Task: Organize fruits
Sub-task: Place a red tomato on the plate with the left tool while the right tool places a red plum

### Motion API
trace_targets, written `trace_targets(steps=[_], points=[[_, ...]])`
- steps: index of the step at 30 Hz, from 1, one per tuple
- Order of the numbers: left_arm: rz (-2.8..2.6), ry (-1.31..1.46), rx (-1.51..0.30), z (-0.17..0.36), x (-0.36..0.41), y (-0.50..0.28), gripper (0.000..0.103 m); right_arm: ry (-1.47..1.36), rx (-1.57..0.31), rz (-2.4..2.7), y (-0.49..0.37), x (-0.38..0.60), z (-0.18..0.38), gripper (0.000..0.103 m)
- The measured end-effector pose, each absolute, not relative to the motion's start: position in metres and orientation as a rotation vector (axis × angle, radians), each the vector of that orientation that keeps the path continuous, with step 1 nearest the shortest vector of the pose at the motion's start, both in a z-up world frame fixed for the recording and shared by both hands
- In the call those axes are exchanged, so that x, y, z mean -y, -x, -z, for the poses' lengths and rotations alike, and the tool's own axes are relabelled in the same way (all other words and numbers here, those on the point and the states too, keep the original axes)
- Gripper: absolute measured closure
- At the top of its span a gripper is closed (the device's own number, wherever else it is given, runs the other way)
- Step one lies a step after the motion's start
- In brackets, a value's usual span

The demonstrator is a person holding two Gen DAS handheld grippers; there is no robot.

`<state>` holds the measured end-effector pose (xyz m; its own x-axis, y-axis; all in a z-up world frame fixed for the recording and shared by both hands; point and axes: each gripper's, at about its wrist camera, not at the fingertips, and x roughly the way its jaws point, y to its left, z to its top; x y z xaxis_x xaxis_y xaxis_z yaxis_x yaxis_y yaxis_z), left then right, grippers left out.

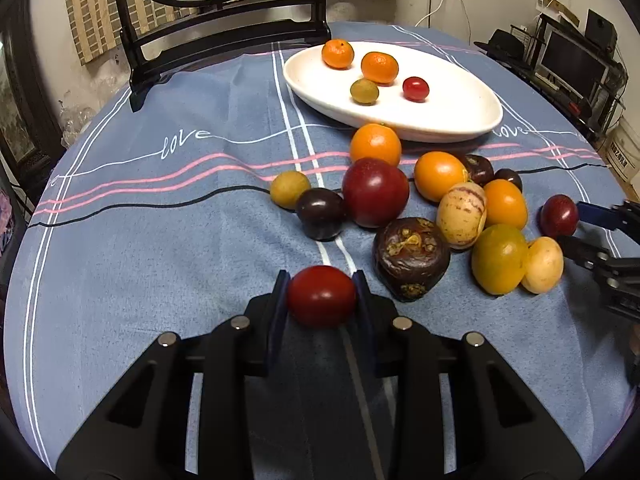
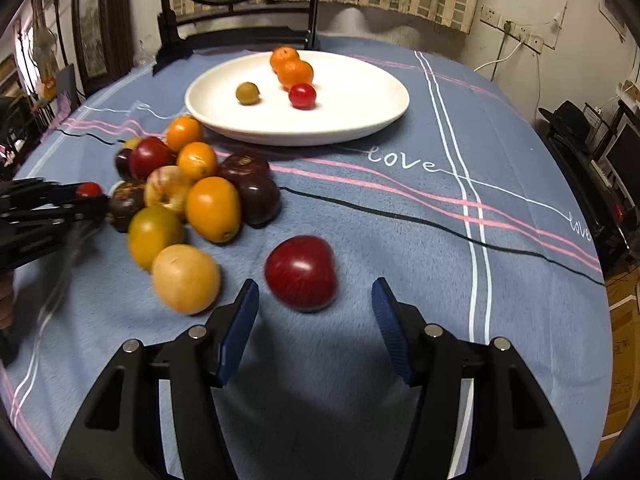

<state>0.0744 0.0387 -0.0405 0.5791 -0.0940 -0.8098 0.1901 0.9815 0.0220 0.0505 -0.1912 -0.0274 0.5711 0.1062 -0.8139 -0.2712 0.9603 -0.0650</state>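
Note:
My left gripper [image 1: 321, 280] is shut on a small red tomato [image 1: 321, 298], its blue pads pressing both sides just above the blue tablecloth. Seen from the right wrist, this gripper [image 2: 94, 200] reaches in at the left edge, the tomato [image 2: 89, 190] showing between its tips. My right gripper [image 2: 315, 284] is open. A red plum [image 2: 301, 272] lies on the cloth just ahead of its fingertips, untouched. A white oval plate [image 1: 440, 124] at the back holds two mandarins, a greenish fruit [image 1: 364, 91] and a cherry tomato [image 1: 415, 88].
A pile of several loose fruits [image 1: 440, 208], among them oranges, dark plums and a mangosteen, lies between the grippers and the plate. A dark wooden mirror stand [image 1: 224, 40] rises at the table's far edge. Shelves with electronics [image 1: 576, 60] stand beyond the right edge.

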Motion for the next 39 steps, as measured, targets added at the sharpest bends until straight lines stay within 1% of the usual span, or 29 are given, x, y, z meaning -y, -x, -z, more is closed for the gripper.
trace_targets(steps=[2,4,5,11,19,24,29,33,39], points=[[0.173,-0.111,-0.937,0.040,-0.038,-0.073,0.071,0.199,-0.940,-0.225,-0.056,0.189,0.030,0.044],[0.176,-0.113,-0.935,0.039,-0.036,-0.073,0.071,0.199,-0.940,-0.225,-0.061,0.187,0.032,0.056],[0.177,-0.112,-0.934,0.039,-0.036,-0.072,0.071,0.173,-0.951,-0.264,-0.063,0.186,0.033,0.065],[0.183,-0.102,-0.924,0.032,-0.037,-0.068,0.071,0.132,-0.929,-0.232,-0.056,0.193,0.022,0.065],[0.214,-0.084,-0.844,-0.008,-0.031,-0.068,0.071,0.122,-0.753,-0.265,-0.036,0.192,-0.032,0.065],[0.218,-0.083,-0.799,-0.032,-0.015,-0.093,0.071,0.144,-0.656,-0.274,-0.051,0.180,-0.056,0.064],[0.210,-0.045,-0.800,-0.036,0.002,-0.144,0.071,0.158,-0.656,-0.292,-0.086,0.162,-0.051,0.065],[0.191,-0.050,-0.834,-0.023,0.016,-0.179,0.071,0.189,-0.687,-0.284,-0.115,0.150,-0.036,0.065],[0.165,-0.050,-0.887,0.000,0.018,-0.211,0.071,0.226,-0.732,-0.288,-0.150,0.143,-0.018,0.065]])
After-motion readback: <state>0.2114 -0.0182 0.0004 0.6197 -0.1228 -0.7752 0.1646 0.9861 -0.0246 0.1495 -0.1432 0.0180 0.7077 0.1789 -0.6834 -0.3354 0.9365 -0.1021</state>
